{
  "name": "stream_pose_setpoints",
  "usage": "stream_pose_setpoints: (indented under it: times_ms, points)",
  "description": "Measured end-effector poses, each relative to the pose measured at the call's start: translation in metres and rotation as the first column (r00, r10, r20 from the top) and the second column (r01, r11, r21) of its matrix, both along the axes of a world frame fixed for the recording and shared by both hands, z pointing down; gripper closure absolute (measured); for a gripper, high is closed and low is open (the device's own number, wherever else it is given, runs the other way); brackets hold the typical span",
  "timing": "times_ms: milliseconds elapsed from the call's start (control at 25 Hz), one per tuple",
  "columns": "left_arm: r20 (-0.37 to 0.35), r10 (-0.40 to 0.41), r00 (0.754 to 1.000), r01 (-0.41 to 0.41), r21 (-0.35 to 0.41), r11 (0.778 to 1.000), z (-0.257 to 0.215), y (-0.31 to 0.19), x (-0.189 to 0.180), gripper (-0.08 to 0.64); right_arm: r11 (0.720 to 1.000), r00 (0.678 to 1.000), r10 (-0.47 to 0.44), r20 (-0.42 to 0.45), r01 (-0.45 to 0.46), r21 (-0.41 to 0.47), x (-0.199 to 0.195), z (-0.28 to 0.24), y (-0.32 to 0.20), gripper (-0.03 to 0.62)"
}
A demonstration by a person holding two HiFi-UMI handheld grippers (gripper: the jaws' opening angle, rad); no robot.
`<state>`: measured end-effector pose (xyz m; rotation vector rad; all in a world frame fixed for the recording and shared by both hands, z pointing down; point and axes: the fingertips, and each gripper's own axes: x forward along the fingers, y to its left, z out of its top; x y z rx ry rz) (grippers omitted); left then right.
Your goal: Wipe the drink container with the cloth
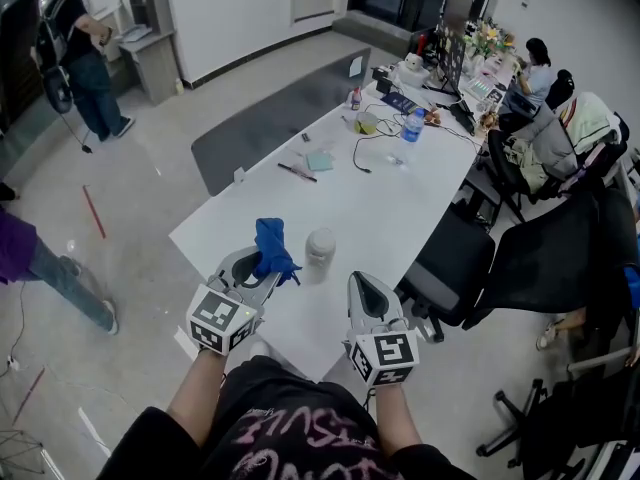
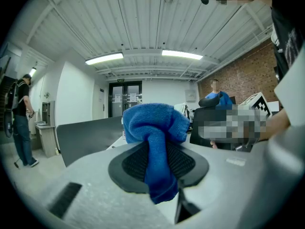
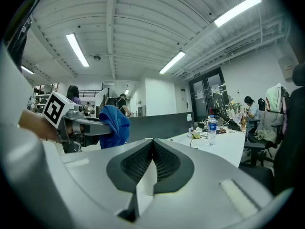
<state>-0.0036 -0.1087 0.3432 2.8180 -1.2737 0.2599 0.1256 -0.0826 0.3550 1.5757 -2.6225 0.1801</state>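
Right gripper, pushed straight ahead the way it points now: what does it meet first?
Probably nothing soon. The right gripper, shut and empty, points along the bare white table. The drink container stands just left of that line, so a close miss seems likely. Depth is hard to judge.

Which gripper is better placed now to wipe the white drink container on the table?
Left, probably. The left gripper is shut on the blue cloth, near the drink container. The right gripper is shut and empty.
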Motion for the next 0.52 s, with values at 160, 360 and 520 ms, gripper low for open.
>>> stream_pose_setpoints:
  times_ms: [160, 360, 520]
  points:
    - [0.001, -0.005, 1.0, 0.005, 0.006, 1.0, 0.0, 0.002, 0.001, 0.46, 1.0, 1.0, -0.001, -0.006, 0.001, 0.006, 0.004, 0.0, 0.002, 0.597]
    - [0.006, -0.009, 1.0, 0.009, 0.013, 1.0, -0.001, 0.007, 0.002, 0.46, 1.0, 1.0, -0.001, -0.003, 0.001, 0.011, 0.008, -0.001, 0.006, 0.597]
    - [0.014, -0.021, 1.0, 0.02, 0.028, 0.999, -0.004, 0.011, 0.0, 0.46, 1.0, 1.0, -0.002, -0.005, 0.002, 0.008, 0.008, -0.003, 0.01, 0.597]
